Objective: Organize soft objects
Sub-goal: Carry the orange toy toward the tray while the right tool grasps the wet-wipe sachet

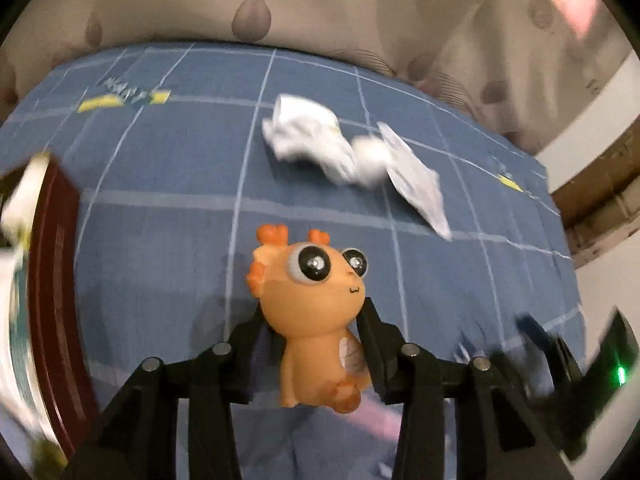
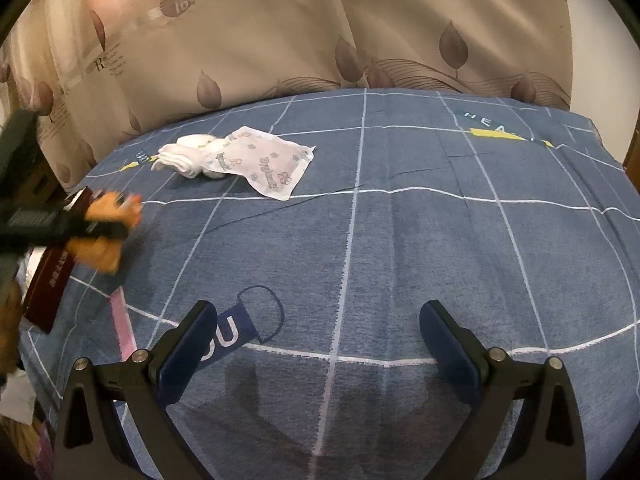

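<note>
A: What fills the scene?
B: A blue bedsheet [image 2: 400,240] with a white grid; "HEA" reads on a teal-and-yellow label far right, and "U" on a navy patch near the right gripper. Behind hangs a beige leaf curtain [image 2: 280,40] printed "love" and a big "R".

A: Next down?
B: A dark red box [image 1: 56,280] at the left edge, its lettering too blurred to read. Then a printed white cloth [image 2: 264,164], script unreadable, touching a bundle of white socks [image 2: 180,158], both far left on the sheet.

A: The grippers?
B: The left gripper [image 1: 316,320] is clamped on the orange toy [image 1: 312,312], held above the sheet beside the box. The right gripper [image 2: 316,340] hovers with its 2 fingers wide apart, holding nothing.
</note>
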{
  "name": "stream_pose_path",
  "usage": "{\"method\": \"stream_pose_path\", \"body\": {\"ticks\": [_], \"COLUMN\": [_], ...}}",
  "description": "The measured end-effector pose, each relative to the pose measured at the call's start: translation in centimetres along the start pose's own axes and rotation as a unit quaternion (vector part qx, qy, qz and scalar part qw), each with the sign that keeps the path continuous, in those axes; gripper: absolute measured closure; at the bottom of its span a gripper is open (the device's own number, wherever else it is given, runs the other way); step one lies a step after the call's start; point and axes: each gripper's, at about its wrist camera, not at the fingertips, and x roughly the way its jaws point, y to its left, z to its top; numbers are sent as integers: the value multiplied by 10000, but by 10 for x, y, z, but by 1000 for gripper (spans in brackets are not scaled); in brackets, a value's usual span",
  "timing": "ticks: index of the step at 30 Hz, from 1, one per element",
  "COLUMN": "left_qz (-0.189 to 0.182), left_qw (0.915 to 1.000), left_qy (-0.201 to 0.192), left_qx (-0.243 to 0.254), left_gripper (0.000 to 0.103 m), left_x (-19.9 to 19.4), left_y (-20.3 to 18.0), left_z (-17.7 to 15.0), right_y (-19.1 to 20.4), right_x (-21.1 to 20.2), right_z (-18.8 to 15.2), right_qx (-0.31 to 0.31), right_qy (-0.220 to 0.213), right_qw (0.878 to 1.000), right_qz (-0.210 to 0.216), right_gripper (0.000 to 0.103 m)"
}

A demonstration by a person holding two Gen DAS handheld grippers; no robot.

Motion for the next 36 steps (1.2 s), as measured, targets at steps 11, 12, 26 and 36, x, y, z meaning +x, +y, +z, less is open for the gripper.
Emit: {"method": "stream_pose_path", "body": {"ticks": [11, 12, 26, 36], "left_qz": [0, 10, -64, -76], "left_qw": [9994, 9993, 9993, 9993], "left_qy": [-276, -306, -309, -272], "left_qx": [-220, -204, -195, -255], "left_gripper": [60, 60, 58, 58], "left_x": [-59, -63, -87, -86], "left_y": [11, 11, 24, 26], "left_z": [-63, -65, -69, -68], "right_y": [48, 52, 63, 38], "right_x": [11, 16, 136, 130], "right_z": [45, 54, 148, 138], "right_qx": [-2240, -2559, -3440, -2261], "right_qy": [-204, -312, 896, 1091], "right_qw": [9712, 9632, 9262, 9573], "right_qz": [793, 759, 1254, 1433], "right_gripper": [4, 4, 23, 85]}}
